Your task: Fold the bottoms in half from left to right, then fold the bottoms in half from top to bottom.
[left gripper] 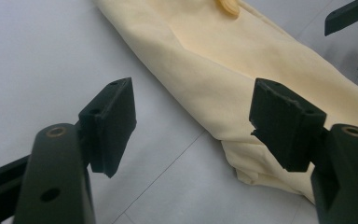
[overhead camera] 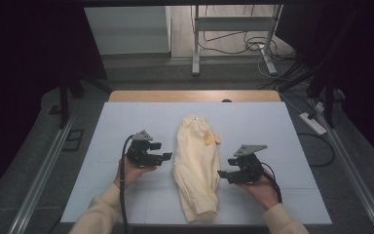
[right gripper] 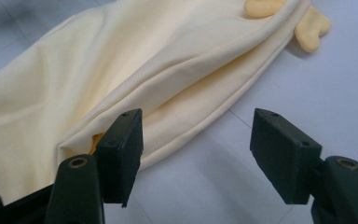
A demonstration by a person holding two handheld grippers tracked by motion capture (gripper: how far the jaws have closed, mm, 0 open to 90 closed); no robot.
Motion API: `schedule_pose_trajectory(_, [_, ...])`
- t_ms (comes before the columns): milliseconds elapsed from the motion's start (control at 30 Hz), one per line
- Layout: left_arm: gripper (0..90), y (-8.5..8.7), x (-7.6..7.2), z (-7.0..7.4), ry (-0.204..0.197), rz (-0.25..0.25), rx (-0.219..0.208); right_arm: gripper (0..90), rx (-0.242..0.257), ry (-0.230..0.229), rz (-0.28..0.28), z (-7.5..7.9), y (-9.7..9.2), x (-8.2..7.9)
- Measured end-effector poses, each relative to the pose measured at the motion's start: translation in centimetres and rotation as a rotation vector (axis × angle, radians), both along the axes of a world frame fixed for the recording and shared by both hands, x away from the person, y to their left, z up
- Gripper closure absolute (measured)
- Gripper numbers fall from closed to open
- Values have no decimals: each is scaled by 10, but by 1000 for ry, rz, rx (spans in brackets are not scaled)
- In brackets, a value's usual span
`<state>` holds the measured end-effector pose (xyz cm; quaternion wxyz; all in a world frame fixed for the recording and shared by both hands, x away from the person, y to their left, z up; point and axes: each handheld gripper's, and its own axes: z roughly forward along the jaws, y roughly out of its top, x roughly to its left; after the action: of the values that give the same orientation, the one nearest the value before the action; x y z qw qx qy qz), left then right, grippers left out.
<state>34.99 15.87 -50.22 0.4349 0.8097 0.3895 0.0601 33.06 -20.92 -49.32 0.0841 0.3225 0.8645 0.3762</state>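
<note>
Folded yellow garment [overhead camera: 196, 163] lies lengthwise mid-table; left gripper [overhead camera: 165, 156] and right gripper [overhead camera: 222, 173] flank it, jaws released, empty, likely ready for side grabs

Pale yellow garment [overhead camera: 196, 163], folded lengthwise into a long narrow bundle. Lies flat mid-table, stretching from the far side toward the near edge. Darker yellow trim pieces [overhead camera: 209, 138] poking out near the far end.

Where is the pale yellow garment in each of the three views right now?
High view: pale yellow garment lies lengthwise mid-table, between both grippers.
Left gripper view: runs from top centre to lower right.
Right gripper view: spreads across the upper left.
Shared landmark: the darker yellow patch.
</note>
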Motion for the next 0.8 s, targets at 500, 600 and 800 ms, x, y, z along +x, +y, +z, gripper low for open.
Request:
schedule_pose_trajectory(500, [307,-2,3,-1,-2,-1,6,346,2,-6,-23,-1,-2,5])
schedule_pose_trajectory(600, [307,-4,5,-1,0,1,4,346,-6,1,-21,-2,2,10])
schedule_pose_trajectory(800, [307,-7,10,-1,1,-4,6,346,-13,6,-26,-5,6,16])
